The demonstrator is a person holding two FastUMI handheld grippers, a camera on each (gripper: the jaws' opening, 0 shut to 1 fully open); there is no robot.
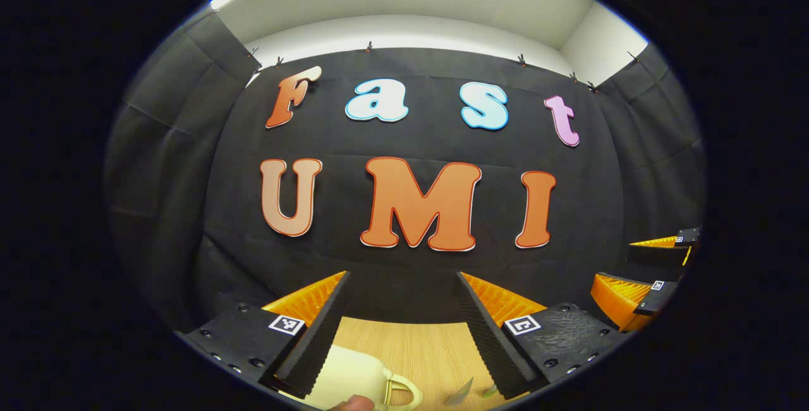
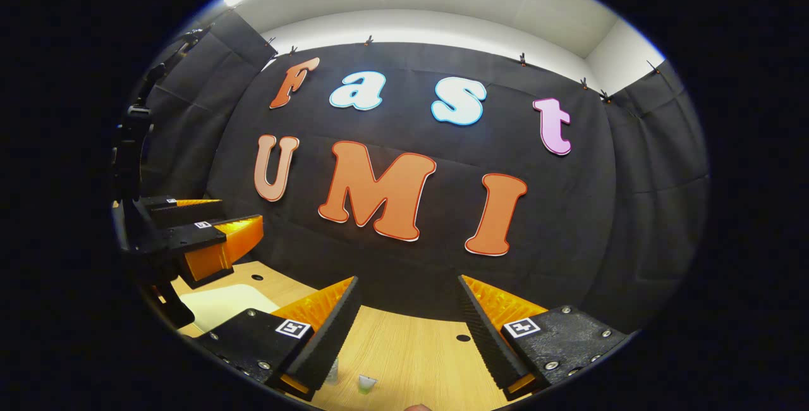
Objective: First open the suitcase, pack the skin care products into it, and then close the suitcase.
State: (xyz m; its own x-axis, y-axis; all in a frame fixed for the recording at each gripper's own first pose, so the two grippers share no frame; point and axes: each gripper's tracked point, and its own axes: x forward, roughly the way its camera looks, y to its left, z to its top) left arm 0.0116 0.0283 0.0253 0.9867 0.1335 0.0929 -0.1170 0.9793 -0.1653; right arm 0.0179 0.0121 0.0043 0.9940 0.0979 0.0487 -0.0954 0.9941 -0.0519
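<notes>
Left gripper (image 1: 401,310) and right gripper (image 2: 409,313) hover side by side, jaws spread wide.

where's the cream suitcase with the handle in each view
Left gripper view: the cream hard-shell suitcase lies at the bottom edge, left of centre, handle toward the right, behind the left gripper.
Right gripper view: a pale cream patch at lower left, below the other gripper, is probably it; no handle to confirm.
Shared landmark: the light wooden table.

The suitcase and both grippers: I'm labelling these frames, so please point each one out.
suitcase (image 1: 354,376): left gripper view, on its cream shell beside the handle.
left gripper (image 1: 401,300): left gripper view, midway between its fingertips.
right gripper (image 2: 409,300): right gripper view, midway between its fingertips.
</notes>
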